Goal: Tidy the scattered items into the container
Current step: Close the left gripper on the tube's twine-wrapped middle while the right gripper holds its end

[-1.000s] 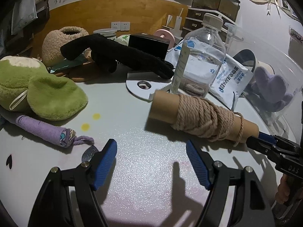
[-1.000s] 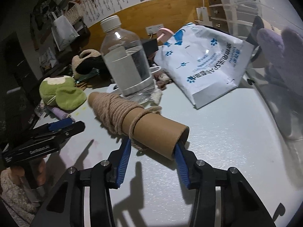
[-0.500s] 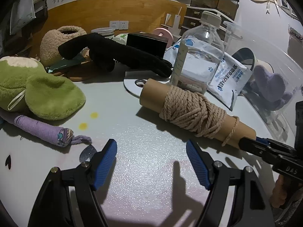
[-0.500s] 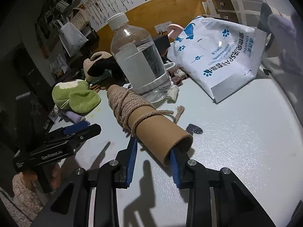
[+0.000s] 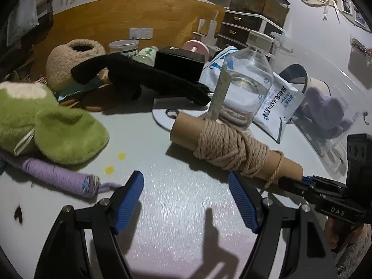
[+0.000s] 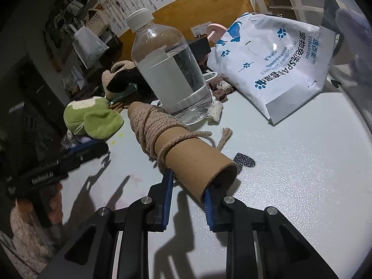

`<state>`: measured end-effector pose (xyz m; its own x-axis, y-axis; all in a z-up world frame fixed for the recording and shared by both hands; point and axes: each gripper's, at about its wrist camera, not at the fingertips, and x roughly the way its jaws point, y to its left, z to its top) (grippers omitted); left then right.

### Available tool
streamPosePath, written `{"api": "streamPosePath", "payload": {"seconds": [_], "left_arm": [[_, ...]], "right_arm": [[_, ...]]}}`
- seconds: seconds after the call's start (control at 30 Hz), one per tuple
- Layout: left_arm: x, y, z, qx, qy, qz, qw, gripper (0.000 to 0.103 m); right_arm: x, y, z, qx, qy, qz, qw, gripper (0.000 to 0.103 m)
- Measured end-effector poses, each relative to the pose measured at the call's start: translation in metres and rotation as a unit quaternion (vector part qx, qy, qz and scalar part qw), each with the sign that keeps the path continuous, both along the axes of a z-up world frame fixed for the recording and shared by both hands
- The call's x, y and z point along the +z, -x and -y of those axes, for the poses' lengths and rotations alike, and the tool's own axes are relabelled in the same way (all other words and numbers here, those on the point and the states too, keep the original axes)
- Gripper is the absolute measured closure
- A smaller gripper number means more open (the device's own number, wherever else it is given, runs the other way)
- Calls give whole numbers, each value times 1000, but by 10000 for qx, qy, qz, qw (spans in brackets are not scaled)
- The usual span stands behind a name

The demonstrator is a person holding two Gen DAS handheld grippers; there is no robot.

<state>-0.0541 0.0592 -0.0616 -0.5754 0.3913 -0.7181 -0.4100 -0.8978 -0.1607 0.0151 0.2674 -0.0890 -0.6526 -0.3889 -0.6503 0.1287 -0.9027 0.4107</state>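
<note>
My right gripper [image 6: 187, 187] is shut on the near end of a cardboard tube wound with beige rope [image 6: 176, 144] and holds it lifted above the white table; the tube also shows in the left wrist view [image 5: 232, 146], with the right gripper [image 5: 300, 183] at its right end. My left gripper [image 5: 186, 200] is open and empty, low over the table in front of the tube. The clear plastic container [image 5: 325, 93] stands at the right with a purple plush [image 5: 325, 109] inside.
A water bottle [image 6: 169, 69] and a white pet-wipes bag [image 6: 279, 65] stand behind the tube. A green plush [image 5: 46, 121], a purple sock [image 5: 58, 176], a black plush [image 5: 144, 79], a beige slipper [image 5: 69, 60] and a black box [image 5: 179, 62] lie at left and back.
The right gripper has lifted the rope tube off the table and swung its far end up and left. The left gripper has stayed still and open.
</note>
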Motion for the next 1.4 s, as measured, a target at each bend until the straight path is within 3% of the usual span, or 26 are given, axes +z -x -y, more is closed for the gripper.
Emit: {"api": "streamPosePath", "payload": {"seconds": [0.27, 0.43, 0.6, 0.73, 0.8, 1.07, 1.4], "left_arm": [[5, 41, -13, -460, 92, 102, 9988, 28], [-1, 61, -28, -721, 77, 197, 9972, 28], [-2, 73, -34, -858, -84, 188, 9961, 28], [-6, 82, -37, -990, -249, 403, 9940, 28], [-7, 83, -39, -1059, -320, 500, 9926, 35], [-5, 74, -38, -979, -251, 454, 9938, 38], [-1, 55, -36, -711, 42, 221, 9972, 39]], "right_arm": [[0, -2, 10, 246, -463, 41, 9986, 81], [-1, -1, 10, 273, -489, 55, 9984, 81], [-1, -2, 10, 253, -484, 53, 9985, 81], [-1, -1, 11, 251, -483, 56, 9985, 81], [-1, -1, 10, 247, -453, 60, 9986, 81], [-1, 0, 7, 145, -346, 130, 9992, 81], [2, 0, 8, -125, -574, 189, 9981, 76]]}}
